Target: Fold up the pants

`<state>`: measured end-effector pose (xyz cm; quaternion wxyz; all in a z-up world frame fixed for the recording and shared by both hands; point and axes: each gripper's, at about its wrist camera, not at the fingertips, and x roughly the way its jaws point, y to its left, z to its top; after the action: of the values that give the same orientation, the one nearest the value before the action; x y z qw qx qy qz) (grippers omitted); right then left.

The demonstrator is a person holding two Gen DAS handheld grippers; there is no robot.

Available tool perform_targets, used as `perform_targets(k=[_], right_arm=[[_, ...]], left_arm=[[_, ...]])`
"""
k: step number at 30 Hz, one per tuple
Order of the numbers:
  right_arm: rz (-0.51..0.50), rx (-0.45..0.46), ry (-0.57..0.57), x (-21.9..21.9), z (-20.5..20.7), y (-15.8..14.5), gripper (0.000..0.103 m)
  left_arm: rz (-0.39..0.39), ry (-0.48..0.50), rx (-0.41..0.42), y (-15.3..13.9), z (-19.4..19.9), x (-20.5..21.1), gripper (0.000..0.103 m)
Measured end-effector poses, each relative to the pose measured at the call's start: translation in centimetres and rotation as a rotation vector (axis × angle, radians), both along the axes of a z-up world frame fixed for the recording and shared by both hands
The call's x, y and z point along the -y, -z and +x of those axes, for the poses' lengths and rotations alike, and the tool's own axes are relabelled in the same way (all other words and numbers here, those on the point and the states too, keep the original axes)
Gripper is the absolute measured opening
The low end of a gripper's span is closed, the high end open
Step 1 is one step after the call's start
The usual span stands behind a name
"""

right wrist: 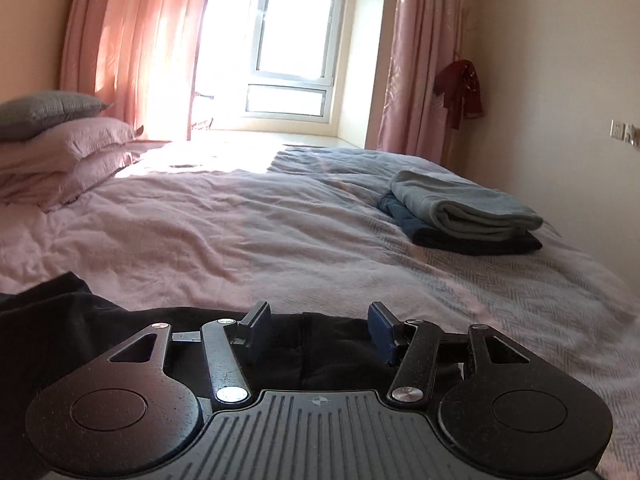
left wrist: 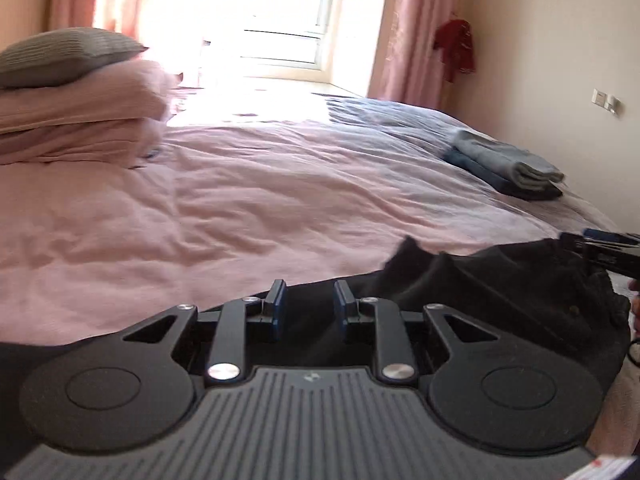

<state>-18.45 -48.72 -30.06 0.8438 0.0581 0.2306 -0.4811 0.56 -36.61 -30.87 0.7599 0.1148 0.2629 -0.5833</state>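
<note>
Black pants (left wrist: 500, 280) lie crumpled on the near edge of the pink bed cover (left wrist: 240, 208). My left gripper (left wrist: 309, 304) hovers low over their dark cloth, its blue-padded jaws a modest gap apart and gripping nothing. At the right edge of the left wrist view the right gripper (left wrist: 600, 248) reaches over the pants' waist end. In the right wrist view the right gripper (right wrist: 320, 328) stands wide open above the black pants (right wrist: 60, 320), with cloth showing below and between the fingers but not pinched.
A stack of folded clothes (right wrist: 464, 212), light blue on dark blue, sits at the bed's right side. Pillows (right wrist: 60, 136) are piled at the left. A red garment (right wrist: 460, 88) hangs on the right wall. Wide pink bedspread (right wrist: 240, 232) lies ahead.
</note>
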Motion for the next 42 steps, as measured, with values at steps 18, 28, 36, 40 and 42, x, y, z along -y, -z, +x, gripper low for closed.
perform_targets(k=[18, 28, 36, 40, 42], right_arm=[[0.116, 0.010, -0.002, -4.5, -7.5, 0.1, 0.051], [0.454, 0.465, 0.098, -10.0, -13.2, 1.3, 0.040], [0.786, 0.817, 0.311, -7.0, -15.0, 4.9, 0.024], [0.832, 0.884, 0.329, -6.5, -15.1, 5.4, 0.024], [0.816, 0.898, 0.330, -6.1, -15.0, 5.6, 0.024]], left_arm=[[0.059, -0.152, -0.028, 0.9, 4.1, -8.9, 0.027], [0.083, -0.492, -0.081, 2.4, 9.2, -25.9, 0.024], [0.039, -0.524, -0.122, 3.1, 10.4, -27.8, 0.024], [0.033, -0.520, -0.124, 3.5, 10.7, -27.6, 0.024], [0.032, -0.519, -0.125, 3.6, 10.8, -27.5, 0.024]])
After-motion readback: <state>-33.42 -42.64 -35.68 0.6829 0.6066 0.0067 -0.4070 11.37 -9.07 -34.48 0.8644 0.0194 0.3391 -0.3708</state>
